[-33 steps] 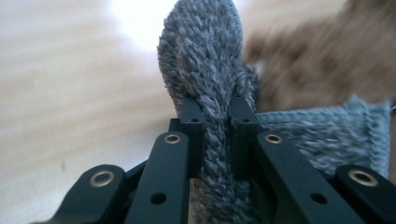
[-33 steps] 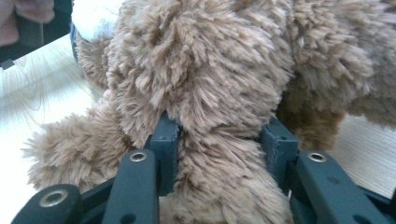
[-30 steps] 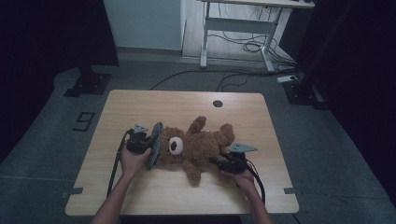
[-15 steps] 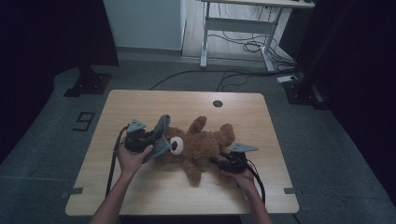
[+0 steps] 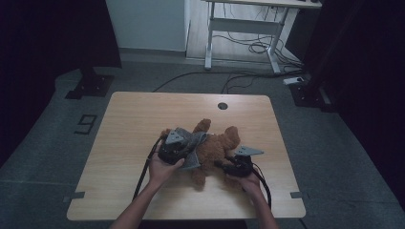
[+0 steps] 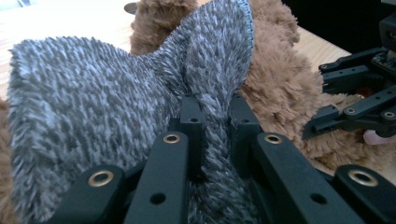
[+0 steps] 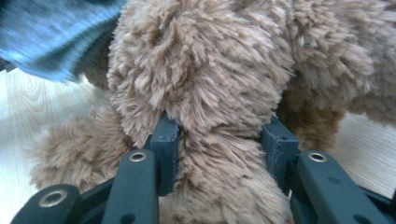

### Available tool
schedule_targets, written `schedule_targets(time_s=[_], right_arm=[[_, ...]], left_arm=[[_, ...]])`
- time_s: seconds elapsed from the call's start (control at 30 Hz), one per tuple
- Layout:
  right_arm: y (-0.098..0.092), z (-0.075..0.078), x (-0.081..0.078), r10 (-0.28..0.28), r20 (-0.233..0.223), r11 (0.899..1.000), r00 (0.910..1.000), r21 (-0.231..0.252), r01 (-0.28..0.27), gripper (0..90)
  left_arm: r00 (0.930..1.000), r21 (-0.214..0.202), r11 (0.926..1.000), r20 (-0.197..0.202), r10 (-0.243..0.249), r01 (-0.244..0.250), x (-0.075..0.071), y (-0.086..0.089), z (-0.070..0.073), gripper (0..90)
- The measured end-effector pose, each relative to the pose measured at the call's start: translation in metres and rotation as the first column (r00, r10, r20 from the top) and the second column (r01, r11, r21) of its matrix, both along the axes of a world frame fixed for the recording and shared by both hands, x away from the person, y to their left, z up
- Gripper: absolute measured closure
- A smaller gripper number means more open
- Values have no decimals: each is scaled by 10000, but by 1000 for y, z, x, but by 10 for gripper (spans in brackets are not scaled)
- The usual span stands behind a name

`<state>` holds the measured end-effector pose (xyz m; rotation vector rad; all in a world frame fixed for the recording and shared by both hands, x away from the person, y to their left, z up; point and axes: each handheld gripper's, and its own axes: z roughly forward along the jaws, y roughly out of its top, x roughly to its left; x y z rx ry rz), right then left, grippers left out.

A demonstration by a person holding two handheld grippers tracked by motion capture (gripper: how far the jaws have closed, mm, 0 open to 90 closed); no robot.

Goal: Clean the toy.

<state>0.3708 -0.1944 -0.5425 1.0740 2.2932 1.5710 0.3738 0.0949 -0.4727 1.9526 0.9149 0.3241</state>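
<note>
Since the earlier frames, the left hand-held gripper (image 5: 184,151) has carried the grey fleecy knitted cloth (image 6: 116,93) from the toy's nine o'clock side up and over toward three o'clock, so the cloth now drapes across the head of the brown plush teddy bear (image 5: 215,145). Over the same stretch the right hand-held gripper (image 5: 228,167) has kept its place at the bear's five o'clock.

In the left gripper view the jaws are clenched on a pinched fold of the cloth, fabric bunching up between the pads. In the right gripper view the jaws grasp a thick plush limb of the bear (image 7: 219,140), the pads pressed into the fur on both sides. The bear lies near the middle of the pale wooden counter (image 5: 143,114), slightly toward six o'clock.

The step looks like drawing the cloth over the bear, as a cover or garment. To do it well, I judge the right grip should stay firm and low so the toy cannot slide or roll toward three o'clock as the cloth drags across it. The left hand should keep the fold lifted clear of the fur while travelling, then lower it only once the free edge has passed the body, since plush snags fleece easily and a dragged edge would bunch up.
</note>
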Motion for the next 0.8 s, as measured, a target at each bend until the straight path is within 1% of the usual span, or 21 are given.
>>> schedule_targets(time_s=[0.03, 0.07, 0.17, 0.23, 0.33, 0.4, 0.43, 0.47, 0.5, 0.53, 0.57, 0.67, 0.77, 0.8], right_arm=[[0, 0, 0, 20, 3, 10000, 10000, 32, -20, 576], [0, 0, 1, 47, -14, 10000, 10000, 38, -47, 576], [0, 0, 0, 47, 12, 10000, 10000, 42, -47, 576], [1, 0, 0, 69, 21, 10000, 10000, -10, -69, 576], [1, -1, 0, 82, 5, 10000, 10000, 31, -82, 577], [1, -1, 0, 88, -6, 10000, 10000, 43, -88, 576], [1, -1, 0, 86, -19, 10000, 10000, 41, -86, 577], [0, -1, 1, 85, -28, 10000, 10000, 48, -85, 577], [0, -1, 1, 80, -51, 9999, 10000, 65, -80, 577], [0, -1, 1, 74, -92, 9999, 9999, 97, -73, 577], [-1, -1, 1, 78, -100, 9999, 9999, 109, -77, 577], [0, -1, 2, 73, -103, 9999, 9999, 113, -72, 577], [0, -1, 1, 46, -60, 9999, 10000, 93, -46, 577], [1, -1, 1, 37, -45, 10000, 10000, 90, -37, 577]], left_arm=[[10000, -159, 9999, -53, -9, 8, 0, 3, 1, 794], [10000, -174, 9998, -37, -7, 6, 0, 5, 2, 795], [10000, -429, 9991, -93, -7, 3, -2, 14, 4, 795], [10000, -627, 9980, -17, 79, -80, -6, 21, 6, 796], [9997, -821, 9964, 112, 226, -216, -10, 30, 8, 796], [9992, -939, 9949, 110, 380, -368, -12, 38, 10, 796], [9986, -910, 9947, 160, 495, -478, -13, 42, 12, 795], [9974, -770, 9950, 307, 659, -634, -15, 46, 15, 795], [9952, -535, 9950, 461, 863, -838, -17, 50, 17, 795], [9943, -398, 9948, 477, 952, -934, -17, 53, 17, 795], [9940, -270, 9944, 356, 1030, -1021, -16, 58, 14, 796], [9926, -294, 9922, -37, 1211, -1212, -12, 70, 2, 798], [9897, -783, 9873, -484, 1349, -1384, -9, 82, -11, 799], [9892, -786, 9868, -483, 1384, -1419, -9, 83, -12, 798]])
